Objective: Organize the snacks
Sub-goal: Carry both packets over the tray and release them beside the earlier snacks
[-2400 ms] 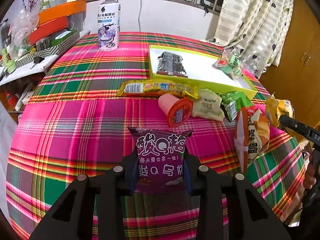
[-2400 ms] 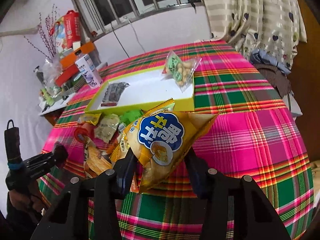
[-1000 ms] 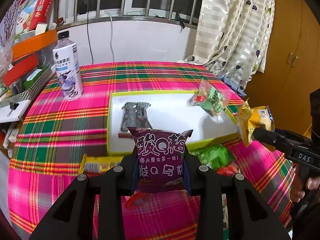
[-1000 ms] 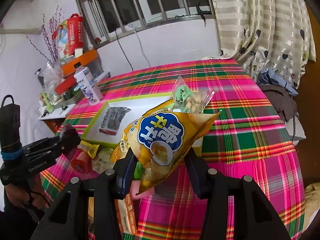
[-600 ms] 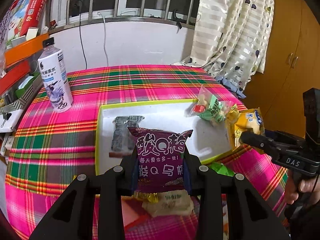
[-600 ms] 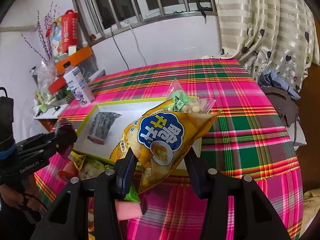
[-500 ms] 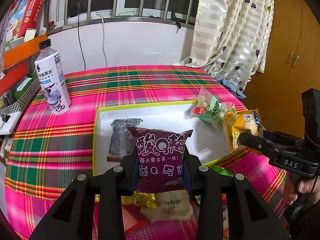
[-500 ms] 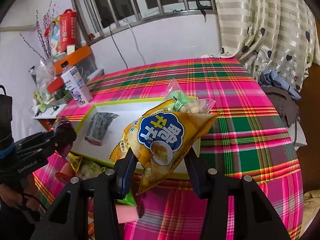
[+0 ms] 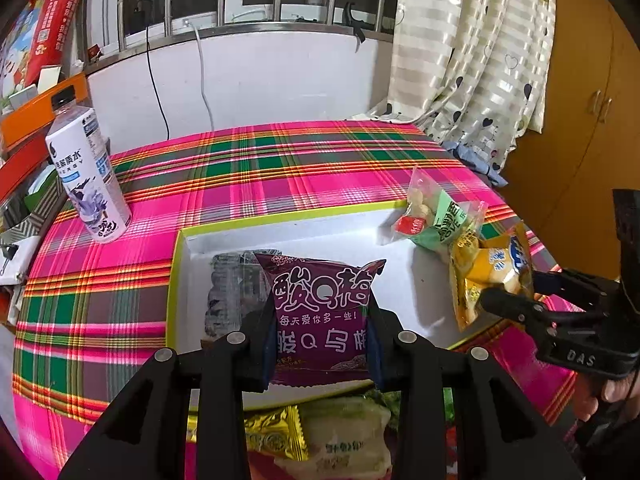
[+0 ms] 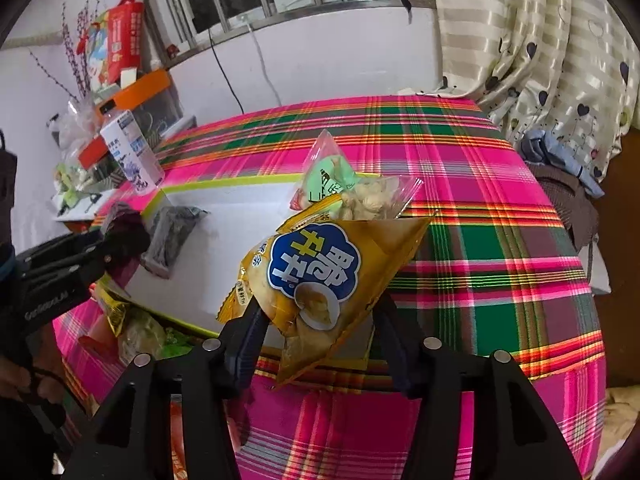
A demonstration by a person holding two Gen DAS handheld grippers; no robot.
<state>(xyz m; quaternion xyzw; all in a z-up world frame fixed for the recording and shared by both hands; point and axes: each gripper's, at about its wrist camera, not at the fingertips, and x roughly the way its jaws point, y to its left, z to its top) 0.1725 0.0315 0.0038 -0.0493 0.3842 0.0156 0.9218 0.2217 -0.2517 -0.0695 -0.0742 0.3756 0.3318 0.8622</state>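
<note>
Both wrist views close, angled down; share white tray (image 9: pixel 344 236) (image 10: pixel 240 200).

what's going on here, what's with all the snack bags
A person is sorting snacks into a white tray on a plaid-covered table, with a gripper in each hand. The left gripper grips a purple snack bag over the tray's near side. The right gripper has a yellow chip bag over the tray's right end; its jaws have just been opening and the bag has tipped. A grey packet and a green-labelled clear bag already lie in the tray.
</note>
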